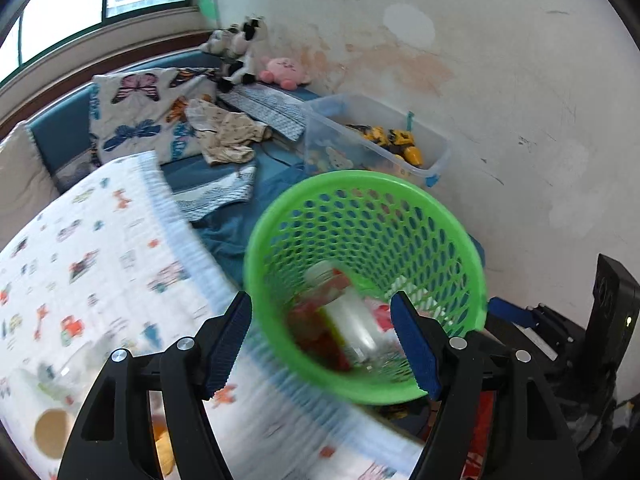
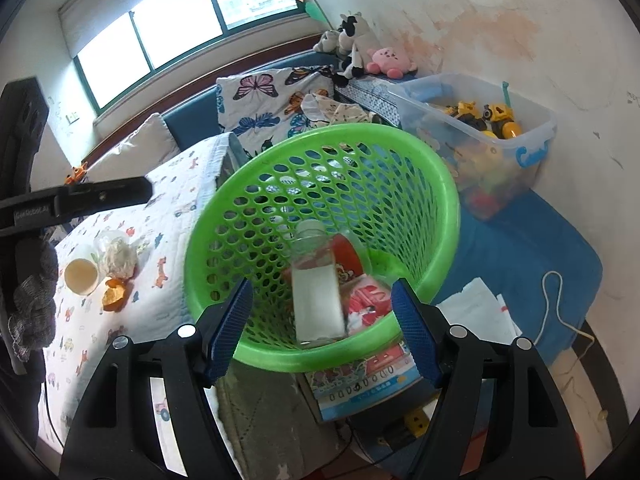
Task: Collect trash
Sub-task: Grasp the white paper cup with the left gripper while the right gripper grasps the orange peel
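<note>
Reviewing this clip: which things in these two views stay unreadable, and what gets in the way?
- Left wrist view: contents of the green basket are smeared by motion blur; only a clear bottle is recognisable.
- Left wrist view: the cup is partly covered by the left gripper frame.
- Right wrist view: the printed box is half hidden under the basket.
- Right wrist view: toys in the clear bin are too small to tell apart.

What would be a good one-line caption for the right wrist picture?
Open right gripper at a green basket holding a clear bottle and wrappers, more trash waiting on the printed bed cover.
</note>
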The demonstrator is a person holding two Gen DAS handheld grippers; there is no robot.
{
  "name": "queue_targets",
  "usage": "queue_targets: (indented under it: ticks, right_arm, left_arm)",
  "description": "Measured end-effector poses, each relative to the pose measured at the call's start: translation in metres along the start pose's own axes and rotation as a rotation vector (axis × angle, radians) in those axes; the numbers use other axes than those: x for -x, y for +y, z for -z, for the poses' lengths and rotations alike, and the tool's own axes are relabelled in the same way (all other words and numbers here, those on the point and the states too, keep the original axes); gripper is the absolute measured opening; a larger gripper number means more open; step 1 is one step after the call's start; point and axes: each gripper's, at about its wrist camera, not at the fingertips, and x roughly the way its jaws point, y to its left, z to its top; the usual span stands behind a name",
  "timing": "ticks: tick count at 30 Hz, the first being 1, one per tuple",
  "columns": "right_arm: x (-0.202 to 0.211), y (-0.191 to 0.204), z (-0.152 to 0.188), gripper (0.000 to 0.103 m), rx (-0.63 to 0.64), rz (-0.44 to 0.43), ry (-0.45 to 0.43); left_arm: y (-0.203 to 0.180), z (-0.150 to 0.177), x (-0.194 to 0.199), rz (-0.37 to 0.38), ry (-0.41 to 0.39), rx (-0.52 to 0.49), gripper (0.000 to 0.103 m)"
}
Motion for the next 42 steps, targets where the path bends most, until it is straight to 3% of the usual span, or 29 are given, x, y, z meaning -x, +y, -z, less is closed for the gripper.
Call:
queue_targets:
  ticks: [12, 23, 42]
  right_arm:
    - [0.006, 0.04, -0.001, 0.072, 0.054, -0.051, -0.011]
    - [-0.007, 0.106, -0.001, 0.073, 0.163, -0.145, 0.021]
    - [-0.071, 0.235, 0.022, 0.073, 0.392, -0.32, 0.143]
  left_arm:
    - [0.078, 0.03, 0.071, -0.151, -0.065, 0.1, 0.069]
    - [0.161, 0.066, 0.115, -0.28, -0.068, 0.258, 0.07]
    - [0.234, 0.106, 0.126, -0.349, -0.026, 0.468, 0.077]
